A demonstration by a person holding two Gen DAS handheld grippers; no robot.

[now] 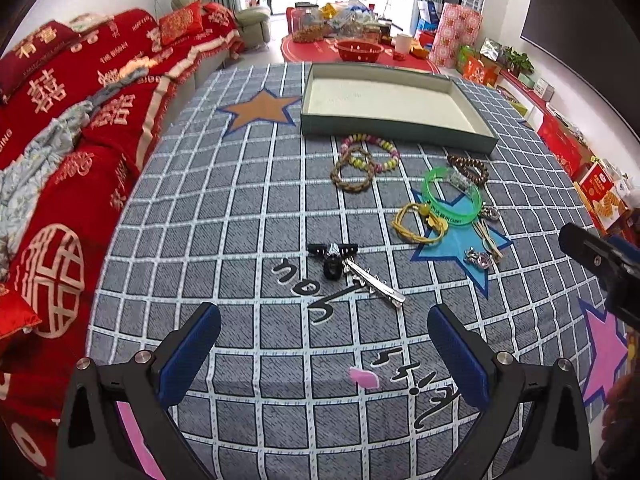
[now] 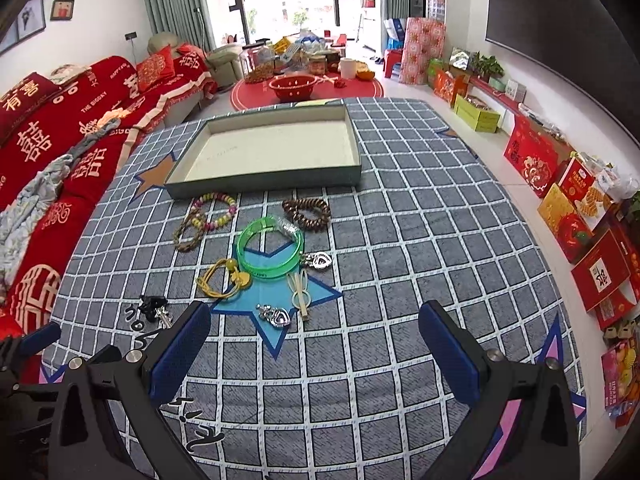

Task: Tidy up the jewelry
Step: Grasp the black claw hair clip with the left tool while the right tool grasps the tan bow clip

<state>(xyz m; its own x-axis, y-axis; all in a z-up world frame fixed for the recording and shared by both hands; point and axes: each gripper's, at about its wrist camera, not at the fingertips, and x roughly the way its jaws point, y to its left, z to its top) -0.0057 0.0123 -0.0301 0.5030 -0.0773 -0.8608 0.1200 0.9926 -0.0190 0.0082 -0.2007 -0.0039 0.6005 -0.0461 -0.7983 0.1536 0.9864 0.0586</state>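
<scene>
So far nothing is in the tray (image 1: 394,120); it sits bare at the far side of the table (image 1: 200,208), and all the jewelry lies on the checked cloth in front of it. This looks like the very start of the sorting, with a first pick yet to be made.

The left tool (image 1: 324,350) hangs above the cloth with its blue pads spread wide and nothing between them. The right tool (image 2: 314,346) is likewise spread and carrying nothing.

Nearest the left tool lie a black clip (image 1: 333,258) and a silver hair clip (image 1: 374,285), touching each other. Further on are a yellow cord bracelet (image 1: 416,222), a green bangle (image 1: 452,202) partly over it, a brown bead bracelet (image 1: 468,168), a braided band (image 1: 352,176) and a pastel bead bracelet (image 1: 378,150) close to the tray's front wall.

The next move probably calls for lowering one tool over a single piece, pads either side of it, and closing without catching a neighbour; the overlapping bangle and cord will need care.

The right view shows two silver heart charms (image 2: 318,260) and a pale hair tie (image 2: 300,292) on the blue star clearly, close to the right tool; in the left view these are small and off to the side. The left view alone shows the silver hair clip whole, since the right tool's own finger hides most of it.
</scene>
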